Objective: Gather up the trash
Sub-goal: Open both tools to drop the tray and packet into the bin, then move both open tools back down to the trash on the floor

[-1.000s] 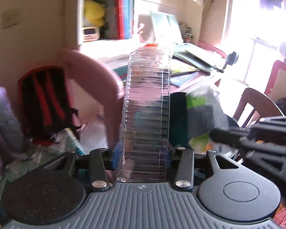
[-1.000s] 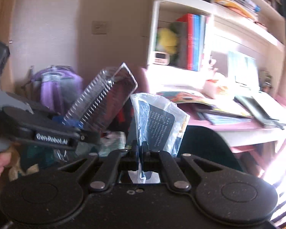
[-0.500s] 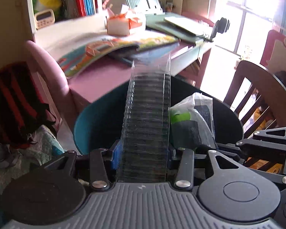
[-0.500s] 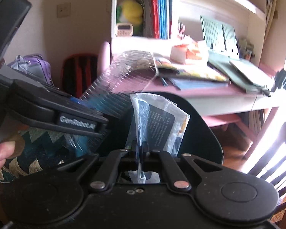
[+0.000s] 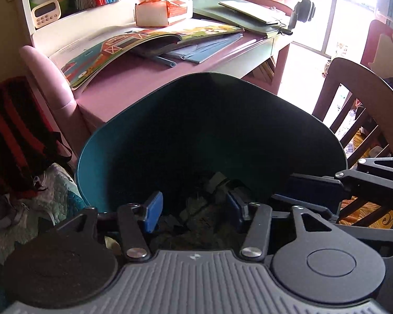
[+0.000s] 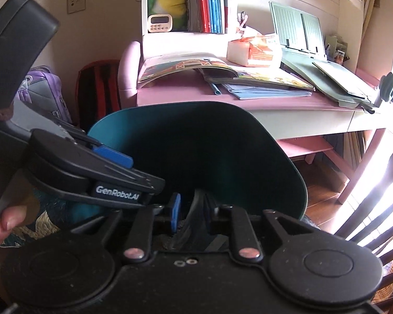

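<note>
A teal bin fills the middle of both views, with dark crumpled trash at its bottom. My left gripper hangs over the bin mouth; its jaws are opening and nothing is between the blue pads. My right gripper also points into the bin, its jaws opening. A dark strip of plastic shows between its pads with a gap on the left side, so it is not pinched. Each gripper appears in the other's view: the right gripper, the left gripper.
Behind the bin is a pink desk with open picture books, a tissue box and a green book stand. A wooden chair is on the right, backpacks on the left. A hand holds the left gripper.
The clear ribbed tray has left the left gripper's jaws. The printed plastic bag no longer stands up in the right gripper. Both pairs of jaws have spread, and both grippers have tipped down over the bin.
</note>
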Action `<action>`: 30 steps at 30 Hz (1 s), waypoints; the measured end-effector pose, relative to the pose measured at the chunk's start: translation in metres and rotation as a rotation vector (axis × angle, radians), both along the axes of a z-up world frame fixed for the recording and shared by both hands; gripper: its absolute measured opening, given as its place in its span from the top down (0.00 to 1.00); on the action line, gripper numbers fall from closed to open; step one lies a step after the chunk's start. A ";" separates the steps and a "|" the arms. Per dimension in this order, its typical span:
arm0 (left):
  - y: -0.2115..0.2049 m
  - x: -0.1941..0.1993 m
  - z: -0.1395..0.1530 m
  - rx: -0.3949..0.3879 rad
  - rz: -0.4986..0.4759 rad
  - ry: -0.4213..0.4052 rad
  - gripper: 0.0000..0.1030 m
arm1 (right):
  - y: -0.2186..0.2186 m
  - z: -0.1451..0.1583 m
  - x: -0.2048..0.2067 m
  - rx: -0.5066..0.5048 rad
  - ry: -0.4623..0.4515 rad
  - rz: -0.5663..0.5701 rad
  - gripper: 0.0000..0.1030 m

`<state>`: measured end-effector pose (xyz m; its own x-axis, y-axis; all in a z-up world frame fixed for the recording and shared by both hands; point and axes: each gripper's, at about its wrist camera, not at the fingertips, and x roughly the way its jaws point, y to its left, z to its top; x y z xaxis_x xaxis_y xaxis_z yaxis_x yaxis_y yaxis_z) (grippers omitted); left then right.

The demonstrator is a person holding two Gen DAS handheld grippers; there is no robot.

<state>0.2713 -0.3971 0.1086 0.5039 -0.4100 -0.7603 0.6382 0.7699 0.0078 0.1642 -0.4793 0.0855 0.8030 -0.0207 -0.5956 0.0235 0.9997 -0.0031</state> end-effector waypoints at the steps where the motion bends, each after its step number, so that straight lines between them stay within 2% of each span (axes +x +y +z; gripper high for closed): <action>1: 0.001 -0.002 0.002 -0.001 -0.002 -0.005 0.46 | 0.000 0.000 -0.002 0.000 -0.003 0.000 0.77; 3: 0.005 -0.006 0.005 -0.005 -0.004 -0.012 0.46 | 0.002 0.002 -0.006 0.002 -0.010 0.002 0.70; 10: 0.028 -0.023 0.025 -0.040 0.006 -0.056 0.39 | 0.013 0.014 -0.018 0.007 -0.036 0.023 0.68; 17: 0.068 -0.039 0.043 -0.077 0.051 -0.087 0.38 | 0.038 0.033 -0.038 0.007 -0.080 0.095 0.65; 21: 0.099 -0.051 0.050 -0.087 0.094 -0.105 0.38 | 0.059 0.042 -0.047 0.008 -0.116 0.160 0.56; 30: 0.191 -0.068 0.049 -0.100 0.217 -0.116 0.31 | 0.121 0.046 -0.048 0.037 -0.130 0.317 0.54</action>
<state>0.2035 -0.2062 0.1572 0.6695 -0.3529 -0.6536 0.4574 0.8892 -0.0116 0.1162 -0.3581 0.1315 0.8351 0.2615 -0.4840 -0.2902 0.9568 0.0163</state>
